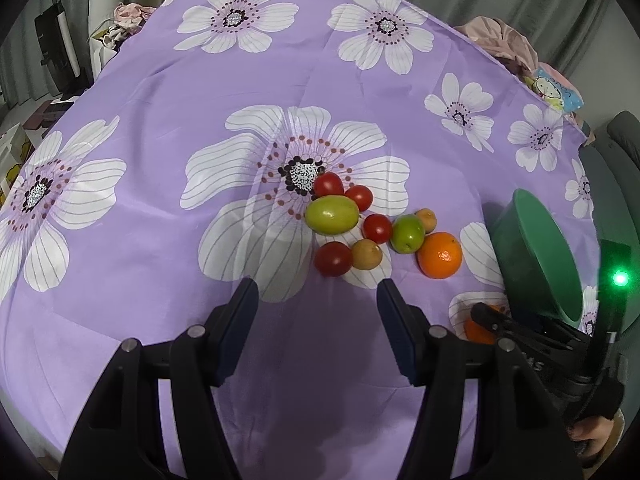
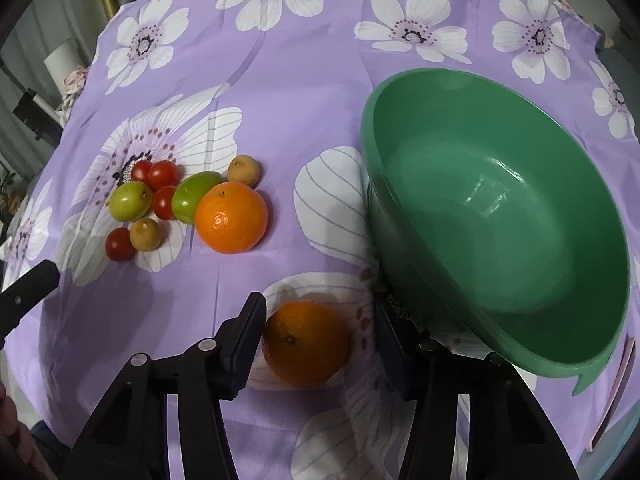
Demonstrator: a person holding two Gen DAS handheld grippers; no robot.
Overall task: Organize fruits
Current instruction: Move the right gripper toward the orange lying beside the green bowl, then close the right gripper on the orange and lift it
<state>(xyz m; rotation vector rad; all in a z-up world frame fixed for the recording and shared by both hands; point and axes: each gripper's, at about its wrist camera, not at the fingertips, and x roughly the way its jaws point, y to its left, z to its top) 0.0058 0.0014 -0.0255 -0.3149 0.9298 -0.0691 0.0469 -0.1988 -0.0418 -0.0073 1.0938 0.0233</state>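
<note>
A cluster of fruit lies on the purple flowered cloth: several red tomatoes point(image 1: 333, 259), two green fruits point(image 1: 332, 215), two small brown ones point(image 1: 366, 255) and an orange point(image 1: 439, 255). My left gripper point(image 1: 318, 286) hovers open just short of this cluster, nothing between its fingers. A second orange point(image 2: 306, 342) lies on the cloth between the fingers of my right gripper point(image 2: 318, 304). The left pad is close to its skin and a gap shows on the right side, so the jaws are open around it. The green bowl point(image 2: 500, 216) stands tilted, empty, right beside that gripper.
The cloth-covered table point(image 1: 160, 92) stretches away beyond the fruit. Crumpled pink fabric point(image 1: 508, 40) and a cartoon-print packet point(image 1: 554, 90) lie at its far right edge. Boxes and dark items point(image 1: 56, 52) stand off the left side. A hand point(image 1: 596, 432) holds the right gripper's handle.
</note>
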